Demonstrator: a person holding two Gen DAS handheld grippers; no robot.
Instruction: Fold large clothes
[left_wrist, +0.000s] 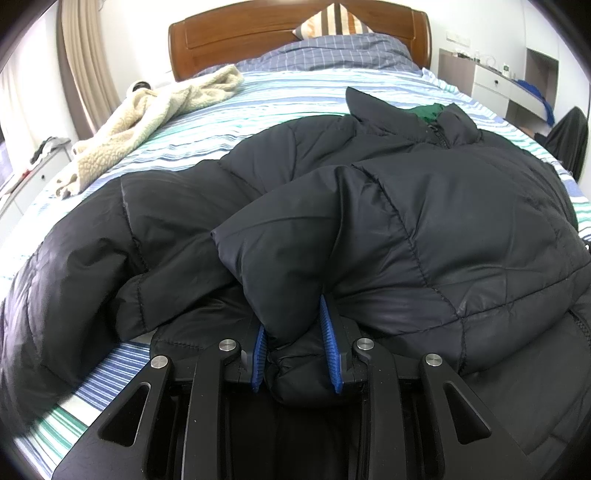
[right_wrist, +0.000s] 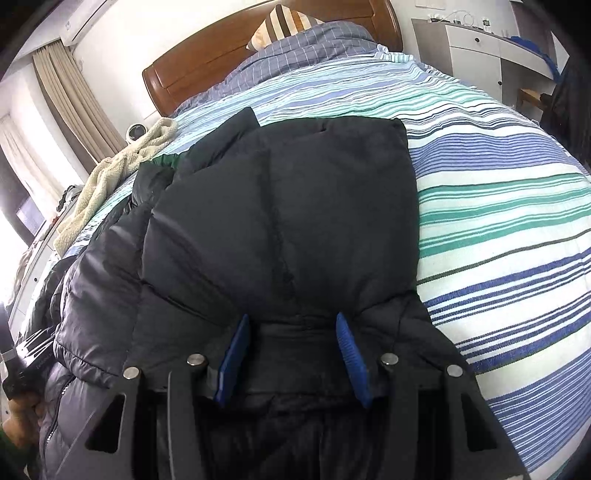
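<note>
My left gripper (left_wrist: 295, 332) is pinching a bunched fold at the near hem of the black puffer jacket (left_wrist: 424, 214), and my right gripper (right_wrist: 291, 354) clamps a thicker part of the same hem. From both hands the jacket lies on the striped bedcover (right_wrist: 498, 206), its long axis running away toward the collar (left_wrist: 436, 118). I judge the next fold must carry the hem forward along this axis.

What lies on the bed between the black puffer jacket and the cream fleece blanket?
Only bare striped bedsheet separates jacket and fleece blanket, shown in the left wrist view.
</note>
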